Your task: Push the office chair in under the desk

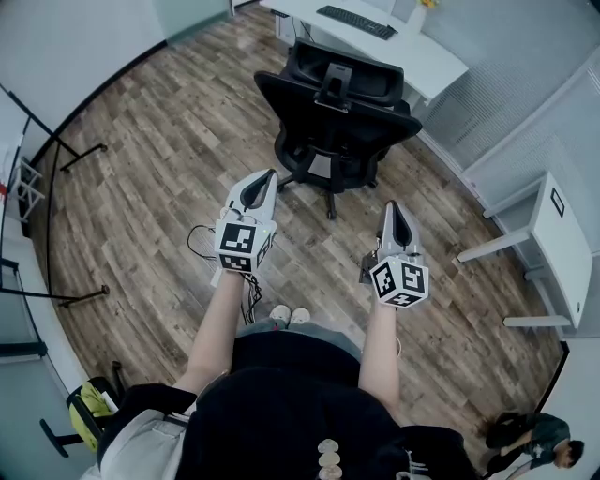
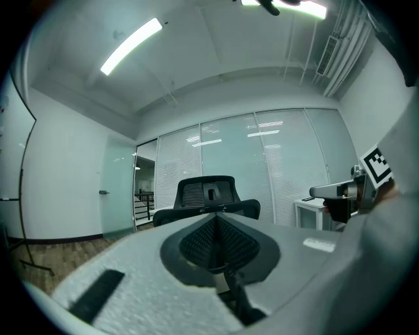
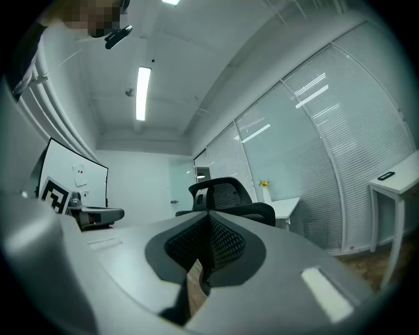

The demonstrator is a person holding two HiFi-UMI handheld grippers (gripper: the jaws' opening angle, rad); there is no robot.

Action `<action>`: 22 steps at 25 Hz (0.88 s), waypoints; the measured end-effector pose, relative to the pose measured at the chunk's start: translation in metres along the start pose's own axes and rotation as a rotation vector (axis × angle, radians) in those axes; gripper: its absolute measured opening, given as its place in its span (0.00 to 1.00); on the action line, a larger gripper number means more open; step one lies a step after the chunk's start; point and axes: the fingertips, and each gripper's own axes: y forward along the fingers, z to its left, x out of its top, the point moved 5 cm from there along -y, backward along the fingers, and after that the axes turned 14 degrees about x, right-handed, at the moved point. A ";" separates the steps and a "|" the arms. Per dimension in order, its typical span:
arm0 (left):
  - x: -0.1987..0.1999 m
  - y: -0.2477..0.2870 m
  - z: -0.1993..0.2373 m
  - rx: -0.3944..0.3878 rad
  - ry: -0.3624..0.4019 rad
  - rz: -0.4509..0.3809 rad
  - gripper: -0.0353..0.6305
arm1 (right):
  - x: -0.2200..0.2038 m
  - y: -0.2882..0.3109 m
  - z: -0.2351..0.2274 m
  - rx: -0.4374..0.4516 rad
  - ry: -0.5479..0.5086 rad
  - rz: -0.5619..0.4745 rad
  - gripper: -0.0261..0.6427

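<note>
Shows the black mesh office chair (image 1: 333, 117) standing on the wood plank floor (image 1: 159, 159) beside the white worktop (image 1: 422, 58), seemingly not tucked under, with left gripper (image 1: 271, 174) and right gripper (image 1: 395, 206) both clenched empty, well short of its backrest.

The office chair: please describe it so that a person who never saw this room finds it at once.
On the wood floor, find the long white desk with a black keyboard on it. The office chair stands just in front of that desk, its back toward the camera. It is the only black furniture beside the white tables, with a headrest and a wheeled star base.
</note>
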 end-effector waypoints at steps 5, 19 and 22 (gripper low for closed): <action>-0.002 -0.003 -0.001 0.000 -0.001 0.002 0.06 | -0.001 -0.002 0.004 0.023 -0.004 -0.003 0.06; -0.001 -0.011 -0.010 -0.052 -0.068 -0.008 0.29 | -0.003 -0.004 0.005 0.063 0.029 -0.014 0.28; -0.001 -0.011 -0.012 -0.052 -0.069 -0.007 0.30 | -0.004 -0.004 0.003 0.068 0.032 -0.011 0.29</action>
